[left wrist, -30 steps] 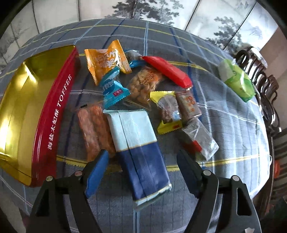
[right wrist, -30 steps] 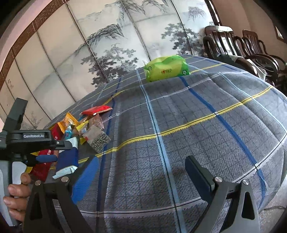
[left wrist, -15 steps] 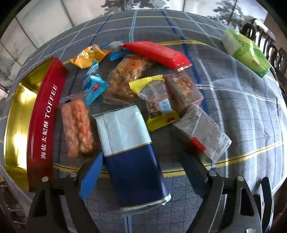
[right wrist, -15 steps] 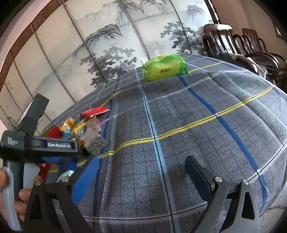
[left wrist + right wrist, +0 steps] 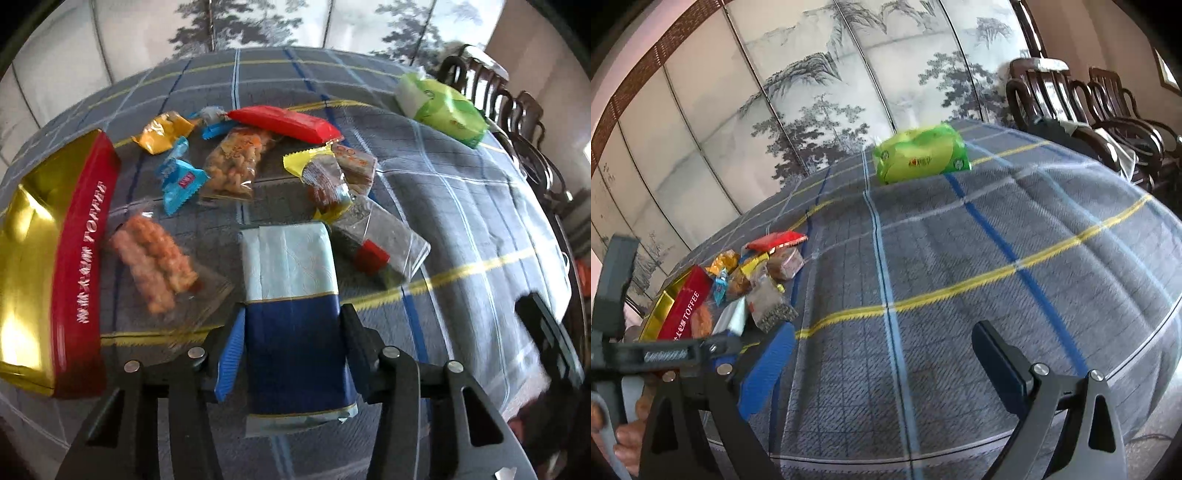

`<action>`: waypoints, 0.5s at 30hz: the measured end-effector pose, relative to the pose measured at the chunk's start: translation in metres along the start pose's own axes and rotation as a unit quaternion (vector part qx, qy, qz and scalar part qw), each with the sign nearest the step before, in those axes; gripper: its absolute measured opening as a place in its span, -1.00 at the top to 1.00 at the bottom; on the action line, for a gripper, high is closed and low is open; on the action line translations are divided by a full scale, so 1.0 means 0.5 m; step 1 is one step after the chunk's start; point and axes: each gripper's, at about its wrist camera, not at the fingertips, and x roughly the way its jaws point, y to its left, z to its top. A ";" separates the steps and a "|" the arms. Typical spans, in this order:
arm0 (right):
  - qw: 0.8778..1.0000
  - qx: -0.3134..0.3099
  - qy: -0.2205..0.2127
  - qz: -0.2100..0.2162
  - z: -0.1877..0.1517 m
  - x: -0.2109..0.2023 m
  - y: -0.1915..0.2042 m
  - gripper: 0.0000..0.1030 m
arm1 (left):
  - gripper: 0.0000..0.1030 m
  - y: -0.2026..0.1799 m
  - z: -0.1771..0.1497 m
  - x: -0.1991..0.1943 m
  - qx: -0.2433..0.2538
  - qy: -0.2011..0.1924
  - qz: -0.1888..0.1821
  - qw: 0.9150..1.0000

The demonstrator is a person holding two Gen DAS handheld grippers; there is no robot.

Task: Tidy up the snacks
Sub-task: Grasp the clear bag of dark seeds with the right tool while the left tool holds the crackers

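Packet (image 5: 291, 314) between left tool (image 5: 293, 350) pads

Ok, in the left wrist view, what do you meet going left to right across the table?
Toffee tin → orange puffs pack → blue and white packet, the left gripper shut on it → clear pack with red tab → green pack.

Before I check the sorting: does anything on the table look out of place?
The green pack lies alone at the far side of the table, well apart from the snack pile beside the red toffee tin. Nothing looks spilled or torn. The left gripper has just been closing on the blue and pale packet.
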 end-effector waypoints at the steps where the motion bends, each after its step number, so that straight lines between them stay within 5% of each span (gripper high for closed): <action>1: 1.000 -0.004 -0.001 0.003 0.005 -0.002 0.000 -0.92 | 0.11 0.003 -0.006 -0.010 0.006 -0.003 -0.006 1.000; 8: 0.996 -0.075 0.030 0.027 0.023 0.020 0.057 -0.92 | 0.11 0.036 -0.037 -0.047 0.027 -0.010 -0.005 1.000; 15: 0.975 -0.215 0.050 0.031 0.031 0.061 0.155 -0.92 | 0.11 0.053 -0.049 -0.070 0.031 -0.018 0.000 0.999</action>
